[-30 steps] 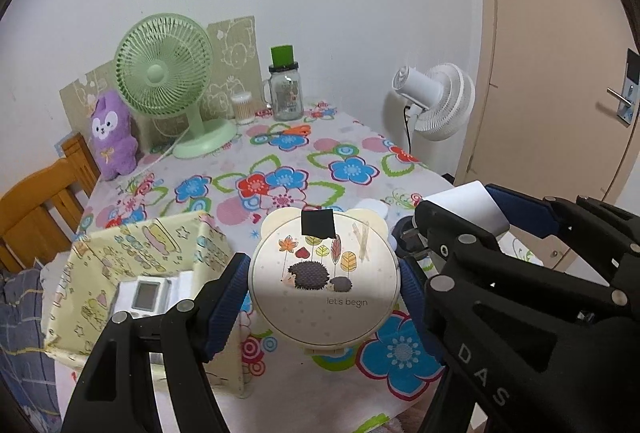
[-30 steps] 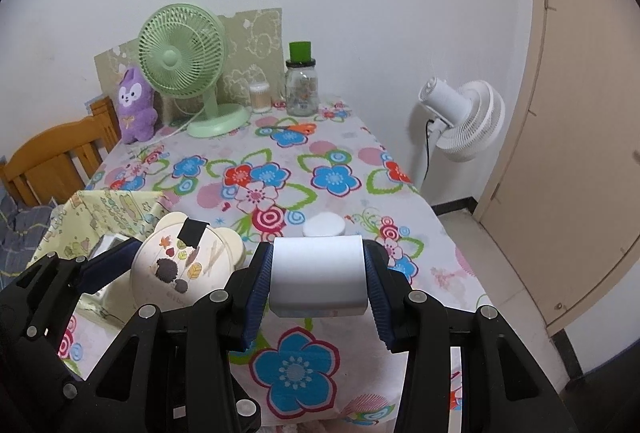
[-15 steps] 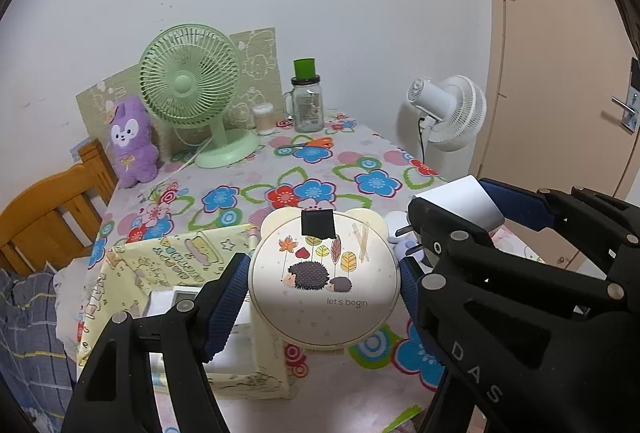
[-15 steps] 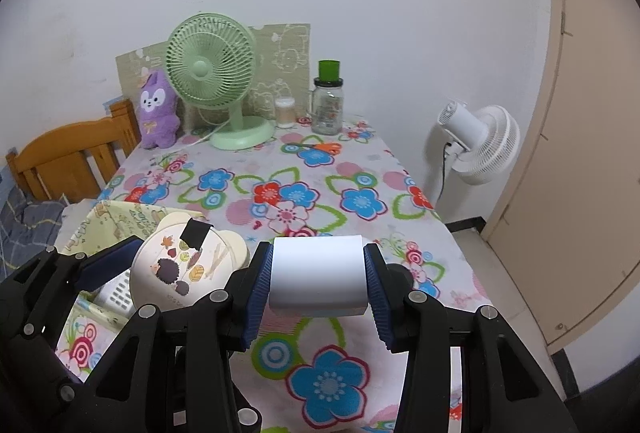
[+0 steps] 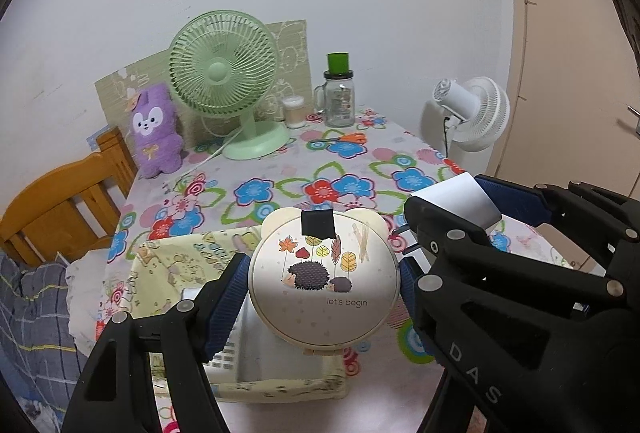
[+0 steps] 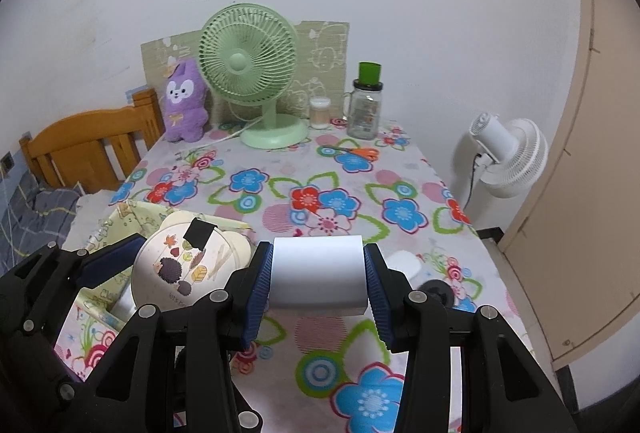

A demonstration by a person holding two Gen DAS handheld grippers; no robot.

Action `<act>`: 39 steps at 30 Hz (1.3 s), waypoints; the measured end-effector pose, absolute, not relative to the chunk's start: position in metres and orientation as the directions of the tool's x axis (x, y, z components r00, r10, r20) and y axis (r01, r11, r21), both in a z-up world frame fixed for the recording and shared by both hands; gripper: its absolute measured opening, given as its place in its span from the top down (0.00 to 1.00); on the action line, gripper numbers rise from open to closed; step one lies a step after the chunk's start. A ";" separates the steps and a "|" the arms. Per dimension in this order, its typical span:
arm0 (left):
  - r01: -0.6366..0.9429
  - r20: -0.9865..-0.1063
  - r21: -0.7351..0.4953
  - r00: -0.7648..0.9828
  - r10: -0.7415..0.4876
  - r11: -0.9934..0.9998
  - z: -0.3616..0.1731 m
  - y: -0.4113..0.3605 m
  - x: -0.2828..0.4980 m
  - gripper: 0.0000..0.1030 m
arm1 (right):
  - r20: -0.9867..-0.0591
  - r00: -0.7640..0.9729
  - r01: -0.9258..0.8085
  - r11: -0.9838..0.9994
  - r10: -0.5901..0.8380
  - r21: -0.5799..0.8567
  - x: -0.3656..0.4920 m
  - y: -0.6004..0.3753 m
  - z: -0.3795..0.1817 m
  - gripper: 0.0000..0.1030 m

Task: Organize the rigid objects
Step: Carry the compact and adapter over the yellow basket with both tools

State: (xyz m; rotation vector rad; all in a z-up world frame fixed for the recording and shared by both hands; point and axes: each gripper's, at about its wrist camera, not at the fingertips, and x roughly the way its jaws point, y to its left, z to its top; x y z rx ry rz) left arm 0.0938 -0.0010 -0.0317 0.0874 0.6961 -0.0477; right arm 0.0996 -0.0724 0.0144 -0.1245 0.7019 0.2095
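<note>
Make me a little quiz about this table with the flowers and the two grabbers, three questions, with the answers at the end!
1. True or false: the left gripper holds a round case with a hedgehog picture.
2. What does the right gripper hold? A) orange scissors B) a white box C) a purple plush
3. Fill in: the yellow basket sits under the ____ gripper.

Key
1. True.
2. B: the white box is clamped between the blue pads; the orange scissors and the purple plush are far back on the table.
3. left.
</note>
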 end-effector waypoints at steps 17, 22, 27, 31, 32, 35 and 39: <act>0.009 -0.669 0.059 0.743 0.033 0.998 -0.045 0.052 0.100 0.26 | -0.683 0.701 -0.309 0.951 0.203 -0.034 0.115 -0.017 0.000 0.53; -0.001 -0.684 0.060 0.728 0.042 0.998 -0.054 0.067 0.104 0.26 | -0.698 0.684 -0.325 0.945 0.211 -0.032 0.121 0.000 -0.009 0.53; -0.007 -0.705 0.054 0.708 0.043 0.999 -0.065 0.082 0.111 0.26 | -0.720 0.661 -0.340 0.940 0.213 -0.034 0.127 0.016 -0.021 0.53; -0.014 -0.723 0.051 0.690 0.046 0.999 -0.074 0.095 0.116 0.26 | -0.738 0.639 -0.351 0.936 0.215 -0.031 0.134 0.028 -0.031 0.53; -0.015 -0.727 0.049 0.685 0.046 0.999 -0.077 0.098 0.118 0.26 | -0.744 0.633 -0.353 0.935 0.216 -0.029 0.136 0.032 -0.034 0.53; -0.017 -0.740 0.043 0.671 0.043 0.999 -0.085 0.105 0.123 0.26 | -0.758 0.617 -0.356 0.934 0.212 -0.028 0.140 0.039 -0.043 0.53; -0.019 -0.753 0.043 0.656 0.044 0.999 -0.095 0.110 0.128 0.26 | -0.782 0.588 -0.356 0.934 0.205 -0.022 0.149 0.046 -0.056 0.53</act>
